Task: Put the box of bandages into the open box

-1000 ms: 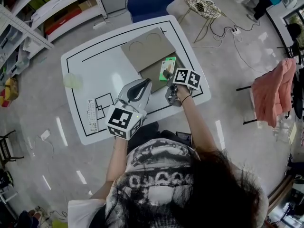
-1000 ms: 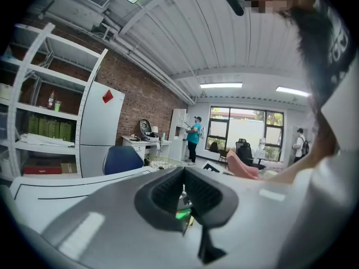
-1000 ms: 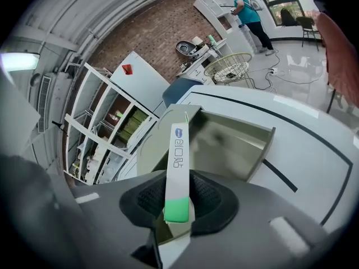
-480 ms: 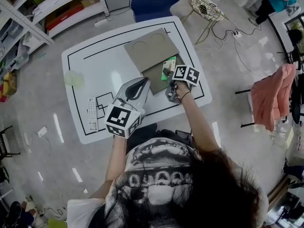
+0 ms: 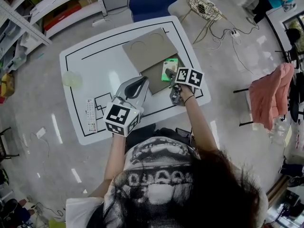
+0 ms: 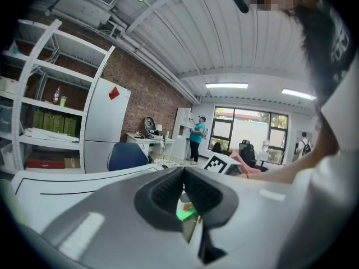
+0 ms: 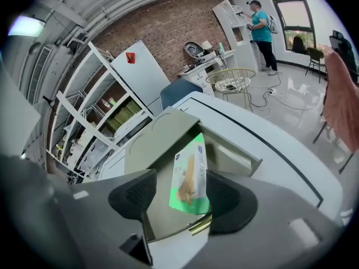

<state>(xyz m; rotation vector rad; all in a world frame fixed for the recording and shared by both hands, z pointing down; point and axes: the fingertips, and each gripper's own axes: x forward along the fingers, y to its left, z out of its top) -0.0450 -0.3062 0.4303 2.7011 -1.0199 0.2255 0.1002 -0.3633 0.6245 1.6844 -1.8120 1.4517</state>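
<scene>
While the right gripper (image 7: 182, 195) is opening its jaws over the open box (image 7: 233, 157), the box of bandages (image 7: 189, 175) sits tilted between them, its green end down in the open box's tray. Left pad stands clear of it; right pad close, contact not clear. Lid flap (image 5: 148, 49) lies spread behind the tray on the white table (image 5: 95, 65). Left gripper (image 6: 184, 175) hangs off the open box's near-left side, jaws pressed together at the tips, nothing held.

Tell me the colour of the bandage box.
Bandage box: green and white, clearest in the right gripper view.
</scene>
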